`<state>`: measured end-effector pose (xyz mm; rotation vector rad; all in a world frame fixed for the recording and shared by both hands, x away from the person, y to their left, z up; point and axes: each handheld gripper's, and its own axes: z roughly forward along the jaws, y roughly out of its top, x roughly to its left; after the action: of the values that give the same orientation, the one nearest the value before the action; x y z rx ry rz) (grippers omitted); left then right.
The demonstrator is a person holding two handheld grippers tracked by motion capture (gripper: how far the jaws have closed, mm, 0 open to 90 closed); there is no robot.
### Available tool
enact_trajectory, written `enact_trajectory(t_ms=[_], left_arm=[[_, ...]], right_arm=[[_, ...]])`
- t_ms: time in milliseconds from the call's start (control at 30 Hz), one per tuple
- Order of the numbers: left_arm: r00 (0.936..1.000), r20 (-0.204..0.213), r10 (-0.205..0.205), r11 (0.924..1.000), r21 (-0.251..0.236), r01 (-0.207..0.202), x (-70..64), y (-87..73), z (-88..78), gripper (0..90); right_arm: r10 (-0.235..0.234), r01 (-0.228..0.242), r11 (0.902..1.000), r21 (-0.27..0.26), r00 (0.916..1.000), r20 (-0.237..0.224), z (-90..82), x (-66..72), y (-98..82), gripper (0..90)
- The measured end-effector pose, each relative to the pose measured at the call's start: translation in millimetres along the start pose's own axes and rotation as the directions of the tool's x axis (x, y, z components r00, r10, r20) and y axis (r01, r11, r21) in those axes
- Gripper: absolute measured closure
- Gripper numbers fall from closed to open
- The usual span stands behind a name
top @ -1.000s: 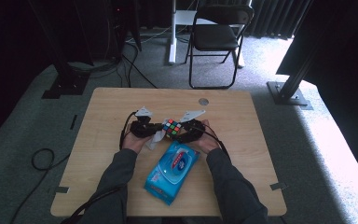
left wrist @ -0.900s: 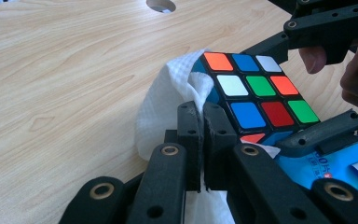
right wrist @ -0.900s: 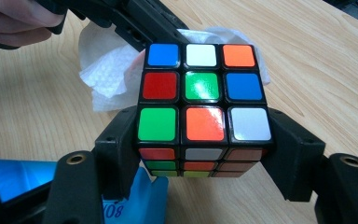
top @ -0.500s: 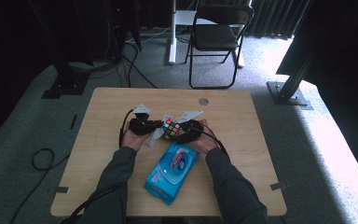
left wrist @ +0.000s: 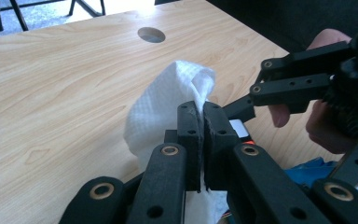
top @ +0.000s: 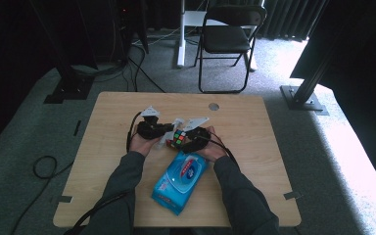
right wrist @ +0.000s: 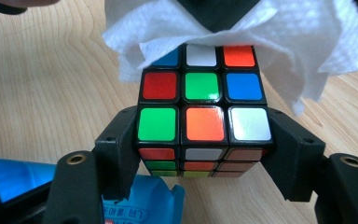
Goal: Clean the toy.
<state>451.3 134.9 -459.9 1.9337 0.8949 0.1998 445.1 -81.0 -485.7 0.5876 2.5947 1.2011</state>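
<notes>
The cube [right wrist: 204, 109] sits clamped between the fingers of the right gripper [right wrist: 204, 154], one finger on each side of its lower layers, held over the middle of the counter [top: 254, 122]. The left gripper [left wrist: 200, 140] has its fingers pressed together on a white wipe [left wrist: 168, 105], pinching a fold of it.

What matters for the next move, as I judge it, is that the wipe lies on the far side of the cube from the right gripper. In the right gripper view it drapes over the cube's far top edge and covers part of the farthest row of stickers, while the two nearer rows are bare. So the cloth would have to be drawn toward the right hand to cover them. The two grippers face each other almost head-on, with the cube between them.

From above, the cube [top: 178, 138] is a small coloured spot between the left gripper [top: 152, 130] and the right gripper [top: 196, 137], and the blue wipe pack [top: 181, 180] lies on the counter just nearer the person, between the forearms. That view gives the layout but not the contact. The right gripper view shows the wipe actually resting on the cube. The left gripper view shows the pinch on the wipe clearly, with the other gripper's fingers close behind, but little more than a corner of the cube.
</notes>
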Motion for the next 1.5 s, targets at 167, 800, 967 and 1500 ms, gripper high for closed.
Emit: enact_trajectory(t_ms=[167,800,967,1500], left_arm=[[0.9997,0.006,-0.024,0.9997,-0.005,0.024,4.4,-3.5,2.1,87.2],[0.998,-0.025,-0.059,0.998,0.023,0.059,10.0,-12.9,6.9,87.1],[0.9971,-0.016,-0.075,0.9968,0.027,0.075,11.6,-16.2,9.8,87.1],[0.9959,-0.009,-0.09,0.995,0.043,0.09,14.8,-19.6,10.2,87.1]], right_arm=[[-0.003,0.003,1.0,-0.004,1.0,0.001,-2.1,0.4,0.6,34.3],[0.027,-0.027,0.999,-0.035,0.9996,-0.008,-4.8,-1.3,-0.9,34.4],[0.028,-0.029,0.9987,-0.043,0.9995,-0.011,-7.5,-2.9,-1.2,34.3],[0.033,-0.034,0.9982,-0.05,0.9993,-0.015,-6.9,-2.3,-1.1,34.3]])
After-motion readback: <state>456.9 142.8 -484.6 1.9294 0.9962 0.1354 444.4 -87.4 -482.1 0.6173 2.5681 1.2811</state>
